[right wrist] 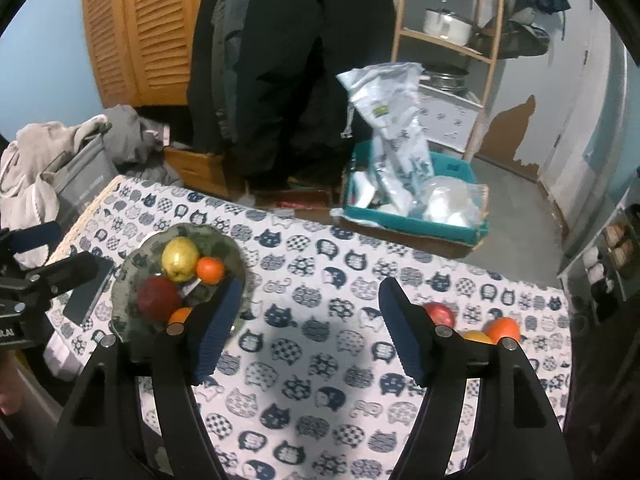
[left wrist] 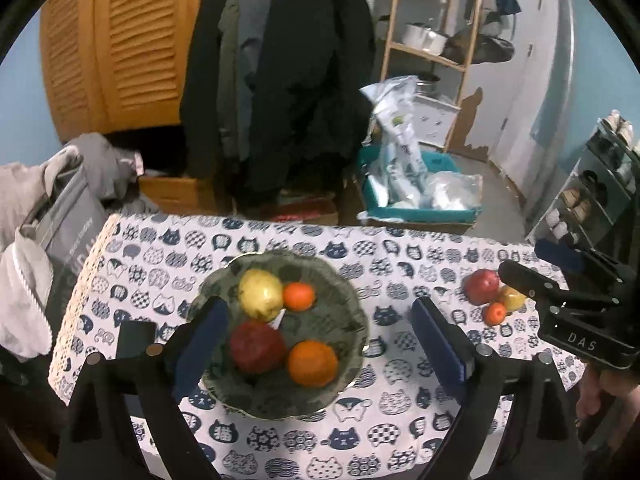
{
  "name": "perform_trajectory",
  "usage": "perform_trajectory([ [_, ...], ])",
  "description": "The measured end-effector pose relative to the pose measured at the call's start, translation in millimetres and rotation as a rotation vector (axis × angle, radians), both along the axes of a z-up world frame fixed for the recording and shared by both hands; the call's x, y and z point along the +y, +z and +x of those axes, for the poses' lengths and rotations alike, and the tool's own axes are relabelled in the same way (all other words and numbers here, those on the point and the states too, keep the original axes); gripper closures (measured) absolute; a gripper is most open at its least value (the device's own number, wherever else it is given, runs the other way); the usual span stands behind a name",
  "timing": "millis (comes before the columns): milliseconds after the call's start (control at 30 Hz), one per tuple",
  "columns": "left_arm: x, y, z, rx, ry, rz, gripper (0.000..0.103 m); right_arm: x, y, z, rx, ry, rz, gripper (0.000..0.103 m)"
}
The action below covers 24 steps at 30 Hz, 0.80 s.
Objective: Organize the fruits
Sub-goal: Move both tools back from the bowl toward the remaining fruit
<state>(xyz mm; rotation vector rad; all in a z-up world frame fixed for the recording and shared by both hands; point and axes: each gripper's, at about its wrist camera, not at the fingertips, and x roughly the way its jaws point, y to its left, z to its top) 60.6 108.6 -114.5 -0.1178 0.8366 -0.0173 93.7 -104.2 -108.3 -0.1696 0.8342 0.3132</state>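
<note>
Cat-print cloth [left wrist: 400, 420] bears scalloped, seemingly glass bowl [left wrist: 352, 312]; both grippers [left wrist: 320, 344] [right wrist: 310, 332] gape empty.

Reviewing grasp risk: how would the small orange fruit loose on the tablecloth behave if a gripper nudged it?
The small orange fruit looks round, so it would probably roll. It touches the red apple and yellow fruit, which may block it or get bumped. The tablecloth might slow it.

Right wrist view: large orange [right wrist: 180, 315] in the bowl [right wrist: 132, 280] mostly hidden behind the right gripper's left finger [right wrist: 216, 328]; beside the bowl, the red apple [right wrist: 440, 313] and yellow fruit [right wrist: 476, 337] are partly covered by the other finger [right wrist: 404, 336].
</note>
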Motion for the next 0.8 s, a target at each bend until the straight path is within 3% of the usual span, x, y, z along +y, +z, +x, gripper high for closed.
perform_trajectory([
  [667,-95,21,8,-0.033,-0.149,0.052,0.009,-107,14,-13,-0.020,-0.165,0.034,0.030],
  [800,-115,24,11,-0.042,-0.173,0.061,0.004,-130,11,-15,-0.013,-0.203,0.036,0.030],
])
